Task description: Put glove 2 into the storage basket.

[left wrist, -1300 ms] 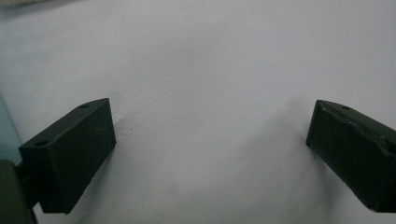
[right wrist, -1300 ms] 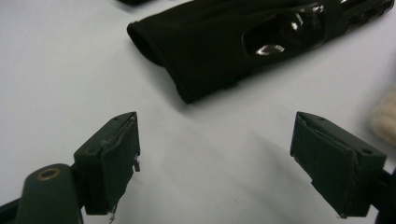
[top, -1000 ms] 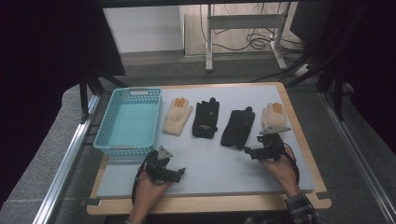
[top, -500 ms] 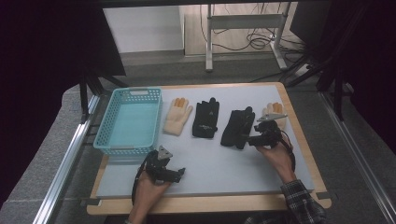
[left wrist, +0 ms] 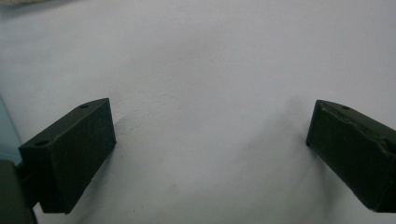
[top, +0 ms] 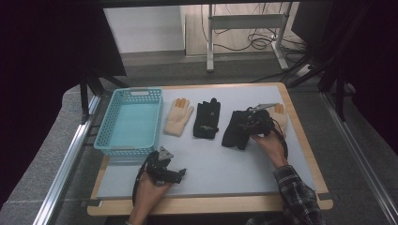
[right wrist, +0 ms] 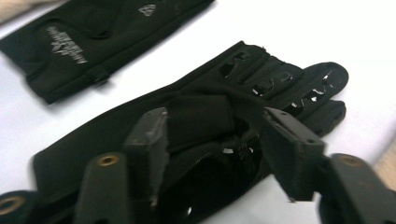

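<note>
On the table mat's right, the right gripper [right wrist: 212, 140] has been closing; its jaws straddle a bunched fold of the black glove [top: 237, 127]. Pinch deep before lifting; left gripper [left wrist: 210, 149] idles, jaws spread

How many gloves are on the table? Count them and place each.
4. A tan glove beside the basket, a black glove next, a second black glove under the right gripper, and a second tan glove partly hidden behind that gripper.
</note>
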A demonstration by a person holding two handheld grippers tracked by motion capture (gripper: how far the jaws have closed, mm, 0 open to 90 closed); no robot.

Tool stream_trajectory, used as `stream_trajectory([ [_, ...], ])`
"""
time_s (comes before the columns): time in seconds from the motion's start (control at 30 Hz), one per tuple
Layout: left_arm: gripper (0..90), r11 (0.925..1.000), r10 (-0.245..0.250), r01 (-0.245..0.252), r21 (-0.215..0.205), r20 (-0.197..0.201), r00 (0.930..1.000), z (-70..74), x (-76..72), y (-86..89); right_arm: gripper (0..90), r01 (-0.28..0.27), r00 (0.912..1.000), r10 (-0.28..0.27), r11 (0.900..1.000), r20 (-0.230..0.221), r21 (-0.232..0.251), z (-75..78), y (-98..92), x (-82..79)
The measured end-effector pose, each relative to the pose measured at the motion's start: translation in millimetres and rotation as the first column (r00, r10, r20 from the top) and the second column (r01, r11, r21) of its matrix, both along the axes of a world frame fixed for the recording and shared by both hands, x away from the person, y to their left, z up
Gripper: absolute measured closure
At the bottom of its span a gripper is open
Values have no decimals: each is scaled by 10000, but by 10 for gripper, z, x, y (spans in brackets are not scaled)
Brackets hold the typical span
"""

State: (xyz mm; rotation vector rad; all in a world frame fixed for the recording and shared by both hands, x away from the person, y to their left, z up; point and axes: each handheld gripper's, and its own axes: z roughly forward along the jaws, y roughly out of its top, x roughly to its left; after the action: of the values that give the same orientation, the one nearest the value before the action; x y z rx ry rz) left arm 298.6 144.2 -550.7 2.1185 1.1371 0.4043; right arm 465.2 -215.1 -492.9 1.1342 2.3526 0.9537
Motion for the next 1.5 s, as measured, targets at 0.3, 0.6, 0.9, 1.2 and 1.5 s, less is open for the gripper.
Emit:
stream_trajectory([
  [0.3, 14, 10000, -8, 8, 8, -5, 10000, 1, 0, 1, 334, 595, 9981, -606, 9951, -118, -784, -208, 106, 205],
  [0.6, 14, 10000, -5, 5, 9, 0, 10000, 0, 0, 0, 640, 439, 9957, -434, 9990, -814, 41, -215, 78, 205],
  [0.9, 14, 10000, -2, 2, 3, -1, 10000, 0, 0, 0, 829, 324, 9940, -265, 9980, -1058, 544, -172, 25, 195],
  [1.2, 14, 10000, -35, 35, 52, -16, 10000, 2, 1, 3, 831, -418, 9980, 453, 9961, -430, 777, 86, 33, -34],
  [1.5, 13, 10000, -5, 5, 19, -9, 10000, 1, 0, 0, 830, -1816, 9829, 1842, 9740, -74, 1352, 434, 91, -465],
])
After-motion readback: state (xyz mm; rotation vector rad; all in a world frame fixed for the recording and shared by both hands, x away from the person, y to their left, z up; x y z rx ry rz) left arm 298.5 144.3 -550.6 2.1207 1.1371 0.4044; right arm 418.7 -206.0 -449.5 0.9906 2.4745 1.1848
